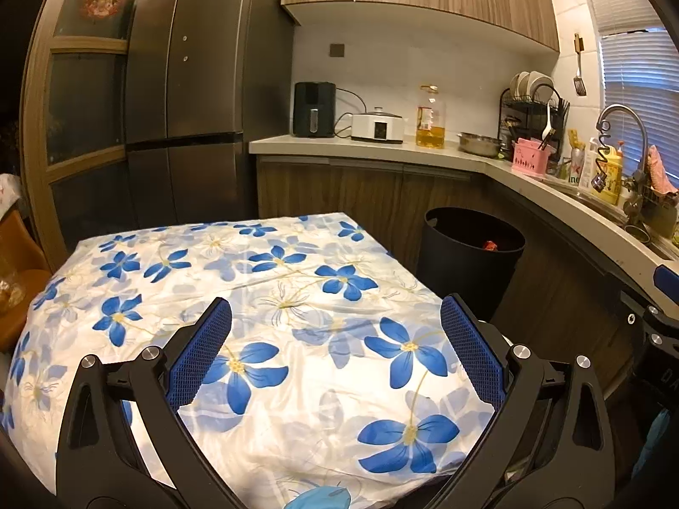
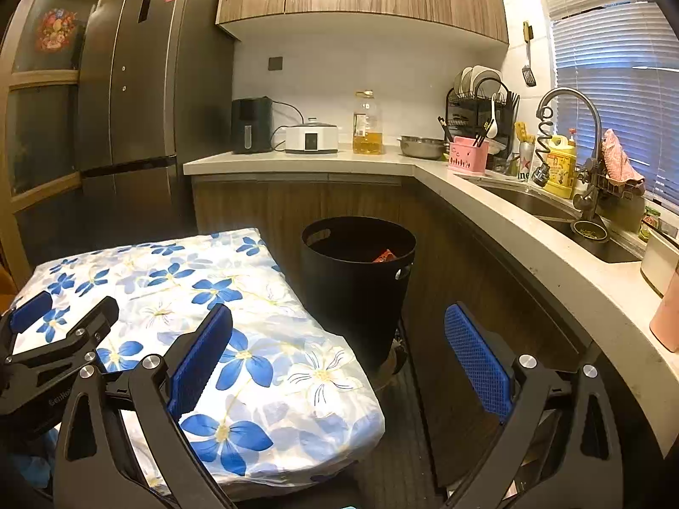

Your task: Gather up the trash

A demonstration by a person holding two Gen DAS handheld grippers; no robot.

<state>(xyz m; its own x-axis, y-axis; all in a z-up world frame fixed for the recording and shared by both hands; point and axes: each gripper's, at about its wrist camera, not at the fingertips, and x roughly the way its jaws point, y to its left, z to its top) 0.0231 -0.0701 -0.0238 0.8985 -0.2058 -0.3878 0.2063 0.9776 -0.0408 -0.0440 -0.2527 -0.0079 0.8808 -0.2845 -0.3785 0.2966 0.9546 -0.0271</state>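
Left hand-held gripper (image 1: 335,352) released, empty, over the table's blue-flowered white cloth (image 1: 263,297). Right hand-held gripper (image 2: 339,360) released, empty, off the table's right edge. Red wrapper (image 2: 384,255) lies inside round black bin (image 2: 360,297) beyond that edge.

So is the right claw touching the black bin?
Apart. In the right wrist view the right claw stands open and empty, with floor showing between its fingertips and the black bin.

Bin (image 2: 358,280) wall hides most of the red wrapper (image 2: 384,256); bottle labels (image 2: 559,165) by the sink are unreadable.
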